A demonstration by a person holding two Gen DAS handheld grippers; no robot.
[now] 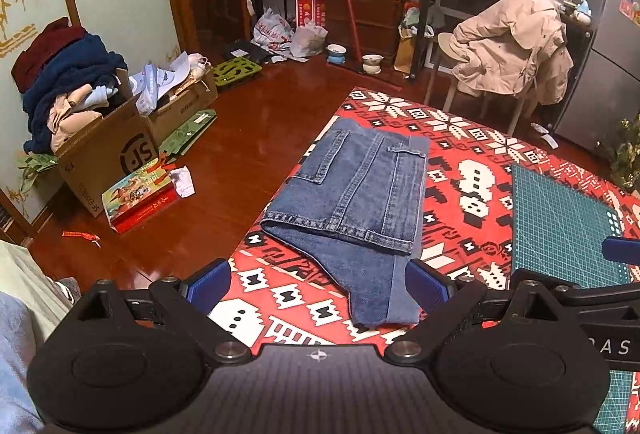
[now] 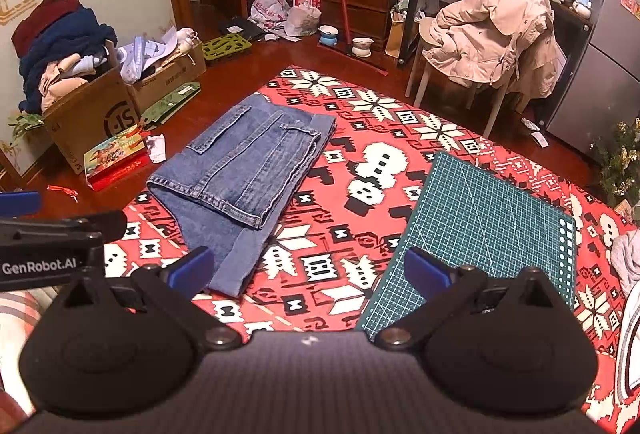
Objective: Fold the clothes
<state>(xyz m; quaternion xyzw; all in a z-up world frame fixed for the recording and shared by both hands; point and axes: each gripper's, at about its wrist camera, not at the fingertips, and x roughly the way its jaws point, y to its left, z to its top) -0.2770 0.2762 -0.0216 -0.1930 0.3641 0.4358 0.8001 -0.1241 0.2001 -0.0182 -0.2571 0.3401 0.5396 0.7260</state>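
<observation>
The left gripper (image 1: 318, 286) hovers with its jaws apart and empty, above the near end of the folded jeans (image 1: 352, 190), which lie along the left edge of the counter, on the red patterned cloth (image 1: 460, 194). The legs look doubled back over the seat, and an unfolded part pokes out toward the near edge. The likely next step is one more fold: take that near part with both layers together, lift it low, carry it toward the far edge and square the edges before letting go. To the right, the right gripper (image 2: 308, 274) is also spread wide and empty, between the jeans and the green cutting mat (image 2: 480, 226).
</observation>
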